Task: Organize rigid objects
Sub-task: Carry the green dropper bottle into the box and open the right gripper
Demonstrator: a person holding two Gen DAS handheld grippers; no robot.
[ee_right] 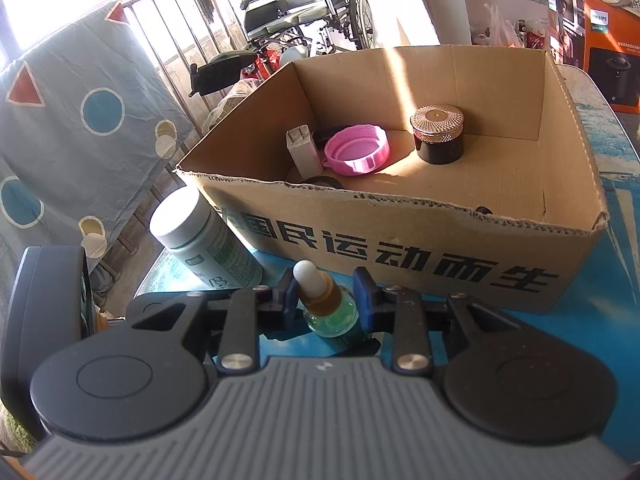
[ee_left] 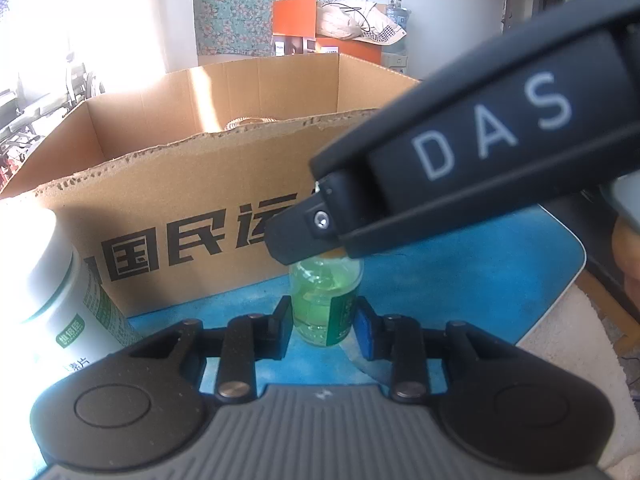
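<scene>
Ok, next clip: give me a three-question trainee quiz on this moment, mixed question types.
1. True or false: the green dropper bottle is already inside the cardboard box.
2. Which item lies in the box? A) pink lid B) a spoon C) a red mug
3. Fill in: the white supplement jar stands on the blue mat, ____ the box.

Key
1. False: it stands on the mat in front of the box, between the open fingers of the right gripper; the left gripper also brackets it.
2. A
3. outside
</scene>
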